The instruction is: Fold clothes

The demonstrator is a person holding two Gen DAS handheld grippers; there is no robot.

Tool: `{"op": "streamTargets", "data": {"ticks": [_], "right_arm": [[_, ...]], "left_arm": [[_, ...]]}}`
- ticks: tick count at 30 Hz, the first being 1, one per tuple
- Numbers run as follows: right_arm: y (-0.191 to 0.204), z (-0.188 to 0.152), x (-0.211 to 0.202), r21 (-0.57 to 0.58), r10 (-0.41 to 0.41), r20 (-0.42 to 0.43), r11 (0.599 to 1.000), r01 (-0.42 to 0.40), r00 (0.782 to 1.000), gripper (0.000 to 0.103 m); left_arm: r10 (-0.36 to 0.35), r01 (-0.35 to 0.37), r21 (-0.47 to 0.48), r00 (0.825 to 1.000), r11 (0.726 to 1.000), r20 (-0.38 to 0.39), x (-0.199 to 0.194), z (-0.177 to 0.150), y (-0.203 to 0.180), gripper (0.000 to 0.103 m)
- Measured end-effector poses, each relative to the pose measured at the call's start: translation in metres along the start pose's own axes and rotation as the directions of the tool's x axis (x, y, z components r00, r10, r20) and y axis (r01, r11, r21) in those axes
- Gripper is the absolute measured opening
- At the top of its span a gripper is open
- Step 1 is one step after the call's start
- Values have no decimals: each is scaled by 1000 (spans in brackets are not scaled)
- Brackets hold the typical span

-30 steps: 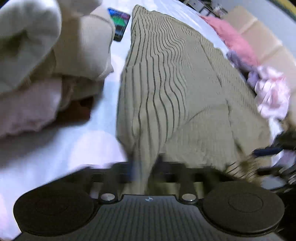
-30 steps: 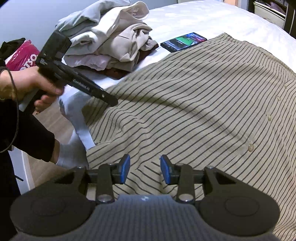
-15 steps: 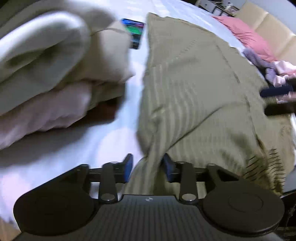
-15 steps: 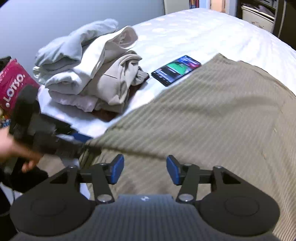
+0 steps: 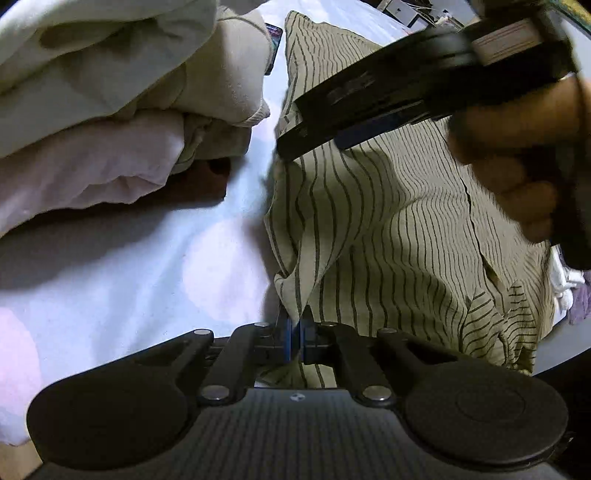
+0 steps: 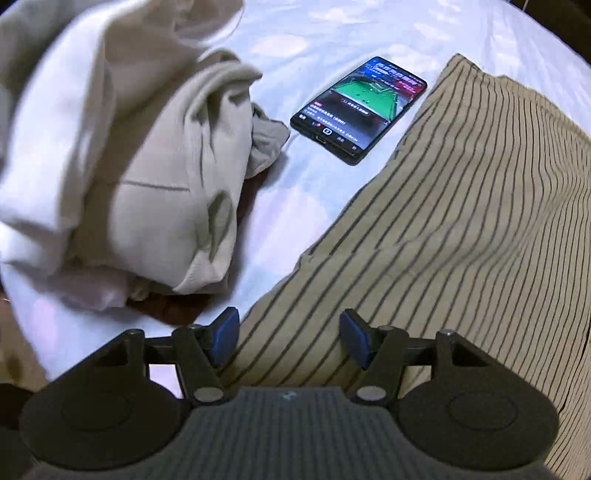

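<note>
A beige shirt with dark stripes (image 5: 406, 240) lies spread on the white bed sheet (image 5: 147, 277). My left gripper (image 5: 294, 332) is shut on a raised fold of the shirt's near left edge. In the right wrist view, my right gripper (image 6: 290, 332) hovers over the same shirt (image 6: 461, 221) at its left edge. Its jaws are closing, with striped cloth below the gap and the blue pads (image 6: 225, 328) not pressing on it. A person's hand (image 5: 517, 147) holds that gripper, which crosses the top right of the left wrist view.
A pile of cream, white and pale pink clothes (image 6: 110, 166) sits left of the shirt, with a dark brown garment (image 6: 173, 306) under it. A lit phone (image 6: 358, 109) lies on the sheet (image 6: 332, 29) between pile and shirt. Pink and purple clothes (image 5: 576, 302) lie at the far right.
My left gripper, open around the shirt's edge half a second ago, has shut on it. My right gripper swept left toward the pile and now crosses the left wrist view.
</note>
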State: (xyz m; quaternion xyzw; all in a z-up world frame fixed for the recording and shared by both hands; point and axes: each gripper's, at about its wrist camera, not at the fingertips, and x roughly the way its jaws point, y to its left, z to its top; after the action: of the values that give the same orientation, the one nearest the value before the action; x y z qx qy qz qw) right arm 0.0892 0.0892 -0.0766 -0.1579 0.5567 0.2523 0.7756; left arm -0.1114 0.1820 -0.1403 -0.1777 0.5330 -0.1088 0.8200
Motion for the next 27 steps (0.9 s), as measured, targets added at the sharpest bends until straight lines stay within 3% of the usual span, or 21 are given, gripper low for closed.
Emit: {"op": "streamTargets", "data": {"ticks": [1,2,5,10,11,12,13,14,20,25,27], "right_arm": [[2,-2,3,-18,-14,-2,1000,14,1000,43],[4,-3,5,-38,-30,-3,999,30,1000,1],[0,-9,0,-63,-36,25,997,37,999,0],[-25,-6,-36,8,50,77,999,-51,996,0],[-29,-5,-40,38,73,69,996,-76,995,8],[-33,-3,-44,69,96,57,993,-100,994,23],[-33,-3,-46,87,116,47,989,-120,992,40],[-31,-3,-48,101,135,37,985,-138,990,65],[9,-9,-48,41,139,-48,990,-137,989,67],[43,-14,-39,-50,-106,-103,994,101,989,67],[45,-13,-33,-51,-137,-108,990,132,985,67]], "left_arm": [[-4,4,-1,1000,1000,-3,2,1,0,2],[-7,7,0,1000,1000,-6,3,1,-1,2],[-26,26,7,1000,1000,-2,-1,3,-2,1],[-77,75,38,997,996,31,-15,12,-13,0],[-79,77,39,996,996,36,-16,13,-16,0],[-84,82,39,996,996,40,-18,12,-18,0],[-90,88,38,995,995,42,-20,11,-19,0],[-96,94,37,994,995,45,-23,10,-20,0],[-112,108,84,992,991,49,-29,4,-32,0],[-123,117,110,991,987,51,-27,8,-42,0],[-128,121,116,990,986,55,-29,9,-43,0]]}}
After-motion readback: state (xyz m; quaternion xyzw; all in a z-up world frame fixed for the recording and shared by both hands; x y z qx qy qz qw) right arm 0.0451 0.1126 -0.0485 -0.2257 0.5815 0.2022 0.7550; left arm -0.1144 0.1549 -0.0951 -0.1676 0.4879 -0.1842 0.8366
